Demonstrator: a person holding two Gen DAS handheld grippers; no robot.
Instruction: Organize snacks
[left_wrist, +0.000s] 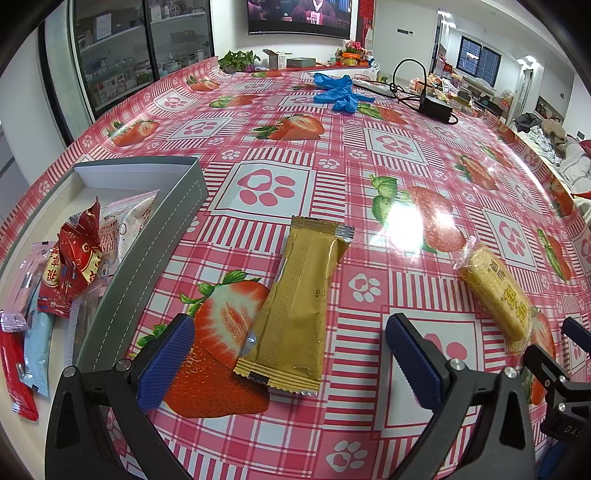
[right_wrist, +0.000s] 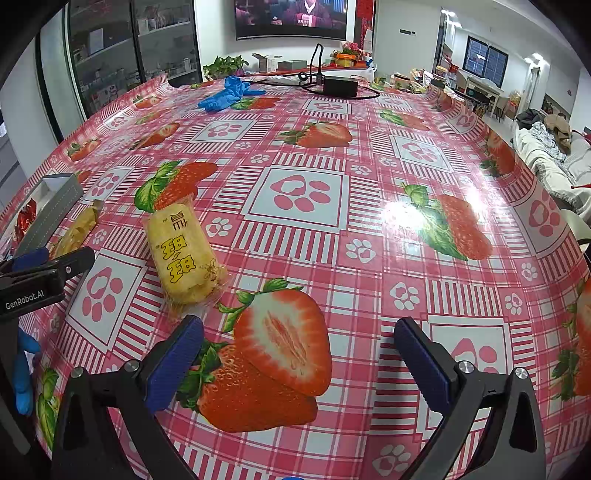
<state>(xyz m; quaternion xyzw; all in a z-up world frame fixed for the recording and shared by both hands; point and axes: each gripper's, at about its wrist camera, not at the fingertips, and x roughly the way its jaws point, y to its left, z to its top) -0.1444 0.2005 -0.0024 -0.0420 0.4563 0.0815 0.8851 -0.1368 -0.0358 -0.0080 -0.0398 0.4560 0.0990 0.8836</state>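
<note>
While both claws stand released, the left gripper (left_wrist: 290, 360) straddles the gold packet (left_wrist: 299, 306) just beside the grey box (left_wrist: 155, 254) at the tabletop's left edge; the yellow packet (right_wrist: 183, 254) lies ahead-left of the right gripper (right_wrist: 299, 360).

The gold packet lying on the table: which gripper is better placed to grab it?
Left. The gold packet lies right between the open left gripper; the right gripper, also open, sits nearer the yellow snack.
</note>
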